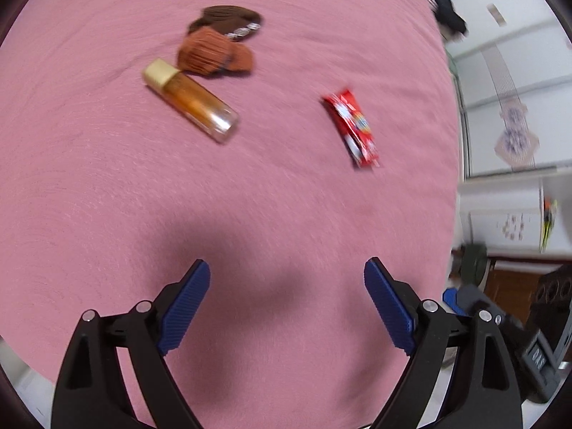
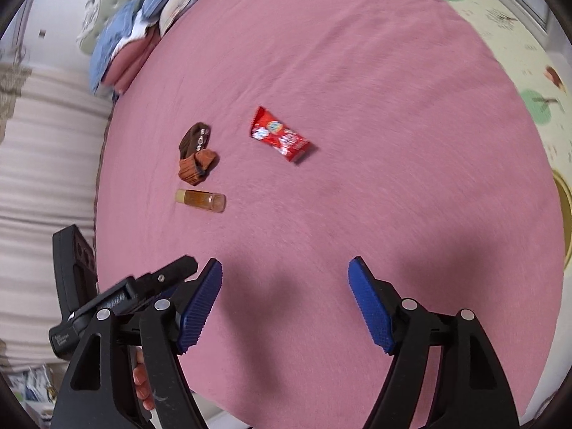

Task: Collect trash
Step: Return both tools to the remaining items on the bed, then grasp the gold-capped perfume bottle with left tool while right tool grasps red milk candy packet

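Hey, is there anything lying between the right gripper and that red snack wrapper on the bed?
Nothing visible does. Only bare pink bedspread lies between the open right gripper and the red wrapper. The amber bottle and brown socks sit off to its left.

Both fisheye views look down and forward along parted blue fingers, from above the near edge of a pink bedspread (image 1: pixel 107 178). The left wrist view sits closer to the items; the right wrist view sits farther back. The 2 views share the red wrapper (image 1: pixel 352 128) (image 2: pixel 279 134), amber bottle (image 1: pixel 191 102) (image 2: pixel 201 200) and brown socks (image 1: pixel 218 41) (image 2: pixel 196 155).
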